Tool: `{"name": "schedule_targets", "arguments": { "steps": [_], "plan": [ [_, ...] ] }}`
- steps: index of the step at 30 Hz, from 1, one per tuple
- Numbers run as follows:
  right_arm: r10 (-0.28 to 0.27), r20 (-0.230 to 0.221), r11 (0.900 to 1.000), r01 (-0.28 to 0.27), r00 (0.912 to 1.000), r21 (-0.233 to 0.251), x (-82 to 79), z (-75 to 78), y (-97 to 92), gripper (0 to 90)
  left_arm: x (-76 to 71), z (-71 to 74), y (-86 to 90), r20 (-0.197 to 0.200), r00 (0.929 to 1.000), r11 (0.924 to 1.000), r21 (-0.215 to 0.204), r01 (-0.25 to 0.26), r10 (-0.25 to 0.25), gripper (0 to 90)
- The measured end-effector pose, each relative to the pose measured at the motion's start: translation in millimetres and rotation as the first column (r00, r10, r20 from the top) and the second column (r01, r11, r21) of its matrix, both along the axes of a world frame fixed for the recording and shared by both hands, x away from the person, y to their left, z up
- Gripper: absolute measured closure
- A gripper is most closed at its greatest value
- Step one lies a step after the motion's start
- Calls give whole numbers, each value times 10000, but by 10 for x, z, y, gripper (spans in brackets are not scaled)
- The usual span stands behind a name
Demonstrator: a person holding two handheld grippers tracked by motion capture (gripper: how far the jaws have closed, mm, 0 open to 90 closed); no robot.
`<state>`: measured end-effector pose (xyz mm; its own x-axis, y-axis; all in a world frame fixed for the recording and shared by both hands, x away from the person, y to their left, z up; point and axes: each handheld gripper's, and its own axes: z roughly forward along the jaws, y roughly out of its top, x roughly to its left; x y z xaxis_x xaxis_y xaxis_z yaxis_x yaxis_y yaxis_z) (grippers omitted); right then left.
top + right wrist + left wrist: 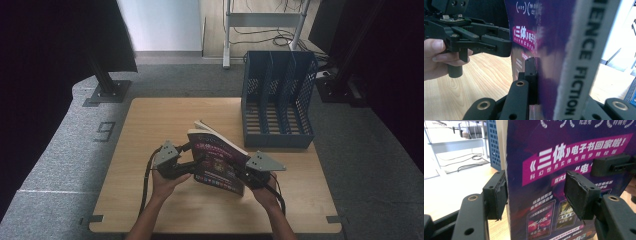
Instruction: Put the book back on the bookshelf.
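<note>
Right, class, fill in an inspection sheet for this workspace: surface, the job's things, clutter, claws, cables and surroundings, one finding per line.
Surface: light wooden table, bare around the work.
Job's things: purple book held upright near the front edge; blue file rack with slotted compartments stands at the far right corner.
Clutter: nothing seen.
Claws: right claw clamped on the book beside its spine; left claw straddles the book's other edge, pads not pressing the cover.
Cables: a black cable trails from the left claw; more lie on the floor beyond.
Surroundings: grey carpet, black curtains, metal stand.

Right tongs (239, 169) clamped tight, jaws level; left tongs (200, 161) jaws apart, hand (167, 182) gripping handle.
</note>
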<state>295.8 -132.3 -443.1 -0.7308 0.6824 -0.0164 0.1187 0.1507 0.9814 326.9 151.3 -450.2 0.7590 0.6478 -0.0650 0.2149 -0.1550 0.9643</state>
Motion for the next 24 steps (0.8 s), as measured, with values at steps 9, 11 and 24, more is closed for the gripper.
{"name": "schedule_targets", "arguments": {
  "steps": [9, 11, 24],
  "plan": [
    [-527, -386, 9971, 546, 9979, 522, 18, -9, -24, 817, -99, -118, 128, -333, 9986, 9985, 386, -390, 403, 348],
    [-580, -478, 9959, 612, 9972, 672, 24, -12, -39, 817, -123, -165, 154, -457, 9980, 9980, 480, -407, 429, 348],
    [-780, -427, 9897, 825, 9960, 1173, -8, 17, -56, 818, -208, -422, 201, -944, 9926, 9924, 1031, -667, 765, 339]
  ]
}}
